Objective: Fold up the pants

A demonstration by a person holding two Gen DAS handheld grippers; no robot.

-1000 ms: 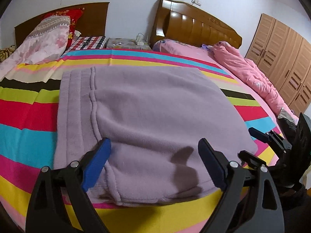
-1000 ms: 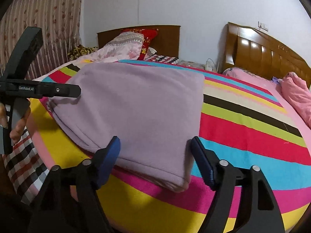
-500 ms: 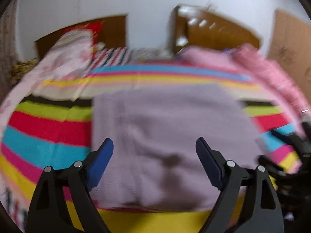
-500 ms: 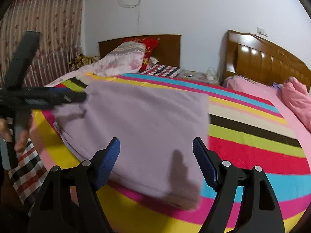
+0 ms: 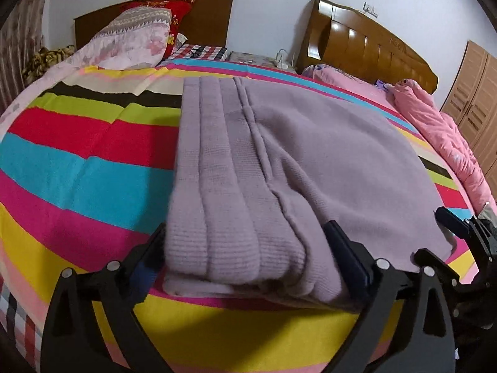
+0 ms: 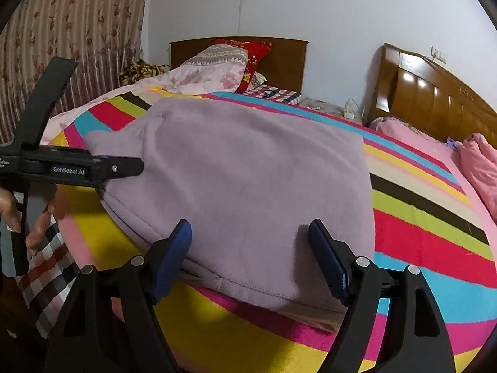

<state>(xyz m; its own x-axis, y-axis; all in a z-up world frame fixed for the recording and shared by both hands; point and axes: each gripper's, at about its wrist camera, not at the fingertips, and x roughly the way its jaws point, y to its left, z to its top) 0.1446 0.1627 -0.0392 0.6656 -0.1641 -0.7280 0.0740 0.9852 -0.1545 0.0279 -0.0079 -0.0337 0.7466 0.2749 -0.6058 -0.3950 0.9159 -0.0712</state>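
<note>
Striped bedspread point(image 5: 77, 168) carries the lilac pants point(image 5: 279, 161), folded flat. Left gripper point(image 5: 245, 248) straddles the ribbed corner, right gripper point(image 6: 250, 248) the near edge, both spread; pinch every layer evenly before lifting.

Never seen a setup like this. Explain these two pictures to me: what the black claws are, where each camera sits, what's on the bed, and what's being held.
No robot here: a person holds a two-finger gripper in each hand, and each carries a fisheye camera looking forward along its fingers.

In the left wrist view, the left gripper is open, its fingers either side of the ribbed end of the folded lilac pants.

In the right wrist view, the right gripper is also open at the near edge of the pants. The left gripper shows there from the side.

The pants lie on a striped bedspread. Neither gripper is shut on anything.
</note>
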